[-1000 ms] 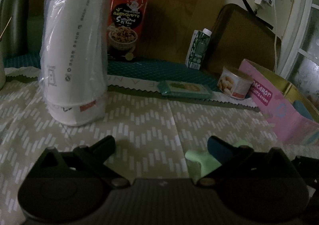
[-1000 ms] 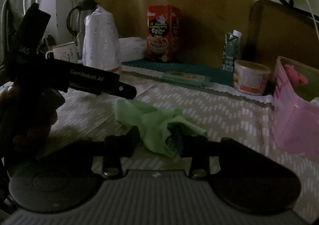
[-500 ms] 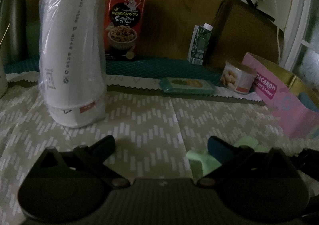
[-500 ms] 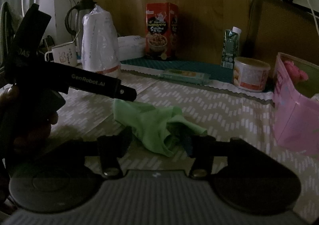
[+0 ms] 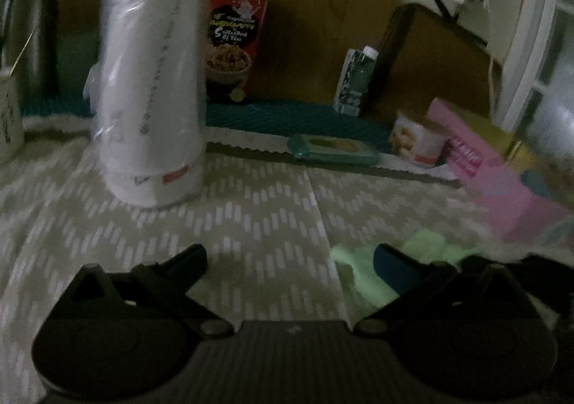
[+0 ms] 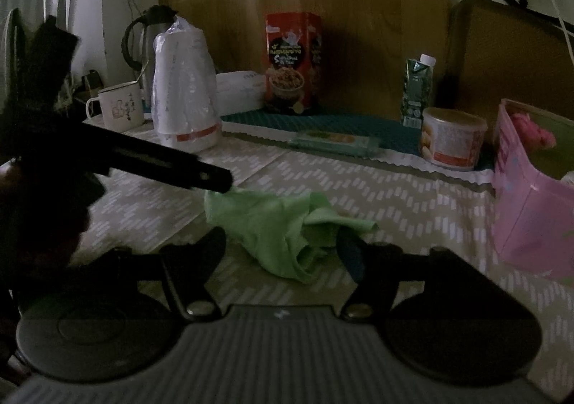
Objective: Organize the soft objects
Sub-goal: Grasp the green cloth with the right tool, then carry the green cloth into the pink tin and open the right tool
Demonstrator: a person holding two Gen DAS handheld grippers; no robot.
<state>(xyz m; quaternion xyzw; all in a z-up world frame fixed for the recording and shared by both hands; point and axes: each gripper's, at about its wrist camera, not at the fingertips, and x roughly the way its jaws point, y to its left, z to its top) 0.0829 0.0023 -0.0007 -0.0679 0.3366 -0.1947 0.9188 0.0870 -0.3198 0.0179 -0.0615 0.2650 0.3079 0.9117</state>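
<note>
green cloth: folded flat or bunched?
Bunched. In the right wrist view the green cloth lies in a crumpled heap on the tablecloth, with loose folds and one corner trailing right; no neat fold edges.

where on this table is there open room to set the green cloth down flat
Bare tablecloth lies between the wrapped cup stack and the pink box, in front of the flat teal packet. The back edge is crowded: red box, carton, tin.

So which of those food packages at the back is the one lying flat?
The teal packet at the mat's edge lies flat; the red box, green carton and round tub stand upright.
</note>
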